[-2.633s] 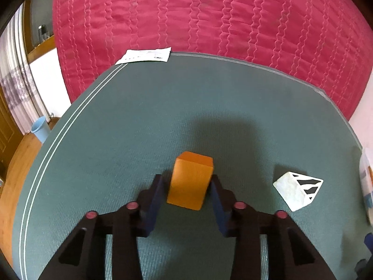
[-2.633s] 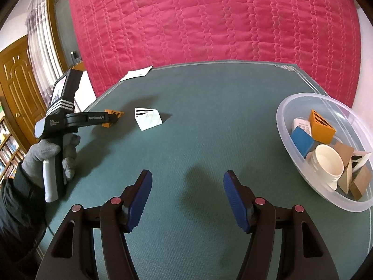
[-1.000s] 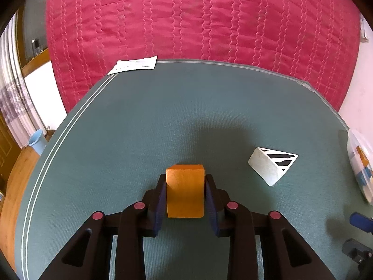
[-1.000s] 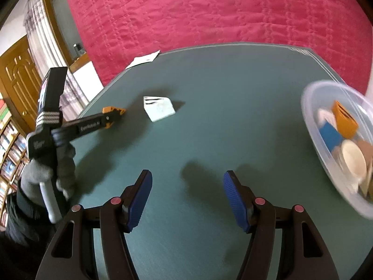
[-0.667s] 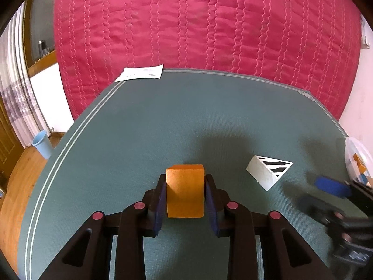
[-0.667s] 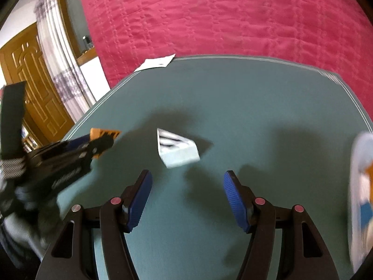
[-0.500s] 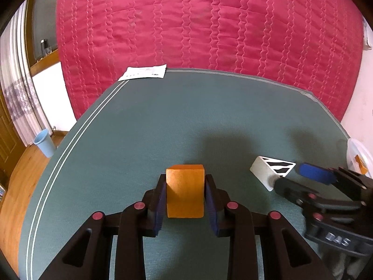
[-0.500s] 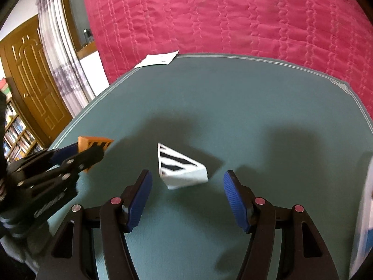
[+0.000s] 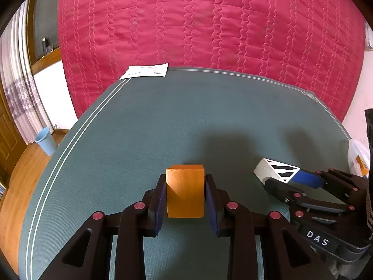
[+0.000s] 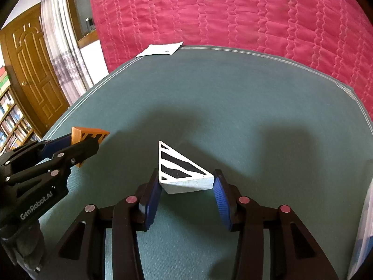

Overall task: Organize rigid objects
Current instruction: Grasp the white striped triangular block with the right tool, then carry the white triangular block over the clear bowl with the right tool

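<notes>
Right wrist view: at frame centre on the tabletop [image 10: 256, 98], the striped white wedge [image 10: 180, 171], judged rigid and light with slanted, slip-prone faces, is flanked by the right gripper [image 10: 186, 186], its jaws apart and best closed across the flat sides, while the orange block [image 9: 184, 190] is clamped in the left gripper [image 9: 185, 196].

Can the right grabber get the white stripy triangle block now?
Probably yes. The white triangle block already sits between the right gripper's open blue pads, with nothing blocking it. The left gripper is off to the side, holding the orange block.

Crimson quilted bedspread [image 9: 209, 30], white paper slip [image 9: 145, 71], blue bin [image 9: 45, 140]
</notes>
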`<state>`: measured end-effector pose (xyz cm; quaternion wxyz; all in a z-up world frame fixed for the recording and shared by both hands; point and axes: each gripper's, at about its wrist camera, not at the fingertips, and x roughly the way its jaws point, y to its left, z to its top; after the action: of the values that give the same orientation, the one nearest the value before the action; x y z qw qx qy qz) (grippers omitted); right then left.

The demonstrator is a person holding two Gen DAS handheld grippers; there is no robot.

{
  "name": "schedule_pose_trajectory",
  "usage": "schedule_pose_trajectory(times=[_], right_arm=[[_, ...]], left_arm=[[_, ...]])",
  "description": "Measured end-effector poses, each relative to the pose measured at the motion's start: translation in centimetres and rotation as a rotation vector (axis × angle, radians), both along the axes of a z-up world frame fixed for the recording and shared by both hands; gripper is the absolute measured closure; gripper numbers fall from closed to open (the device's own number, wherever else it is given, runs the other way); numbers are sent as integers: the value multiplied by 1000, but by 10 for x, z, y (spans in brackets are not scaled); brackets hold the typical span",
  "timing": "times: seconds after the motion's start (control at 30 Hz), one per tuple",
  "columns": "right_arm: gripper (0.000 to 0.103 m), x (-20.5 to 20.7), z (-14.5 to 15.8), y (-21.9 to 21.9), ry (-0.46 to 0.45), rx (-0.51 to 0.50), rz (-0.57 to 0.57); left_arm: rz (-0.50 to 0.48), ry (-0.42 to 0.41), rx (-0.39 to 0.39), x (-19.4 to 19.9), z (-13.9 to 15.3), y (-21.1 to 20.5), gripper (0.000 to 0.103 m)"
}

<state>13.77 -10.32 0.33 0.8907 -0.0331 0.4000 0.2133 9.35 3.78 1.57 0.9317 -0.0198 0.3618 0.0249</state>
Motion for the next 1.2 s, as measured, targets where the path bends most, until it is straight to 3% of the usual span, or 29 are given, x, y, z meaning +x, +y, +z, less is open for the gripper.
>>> schedule_pose_trajectory(times=[0.77, 0.97, 1.03, 1.13, 1.2], right_arm=[[58, -68, 14, -56, -66, 66, -93], [58, -80, 16, -69, -74, 82, -111], [58, -84, 15, -73, -73, 89, -114], [58, -90, 13, -78, -70, 95, -114], [58, -92, 11, -79, -66, 97, -109]], left_arm=[[-72, -53, 116, -18, -1, -39, 71], [-80, -35, 99, -17, -3, -33, 70], [-82, -34, 93, -18, -4, -29, 63], [-79, -18, 91, -20, -9, -24, 33], [-75, -7, 73, -21, -11, -20, 32]])
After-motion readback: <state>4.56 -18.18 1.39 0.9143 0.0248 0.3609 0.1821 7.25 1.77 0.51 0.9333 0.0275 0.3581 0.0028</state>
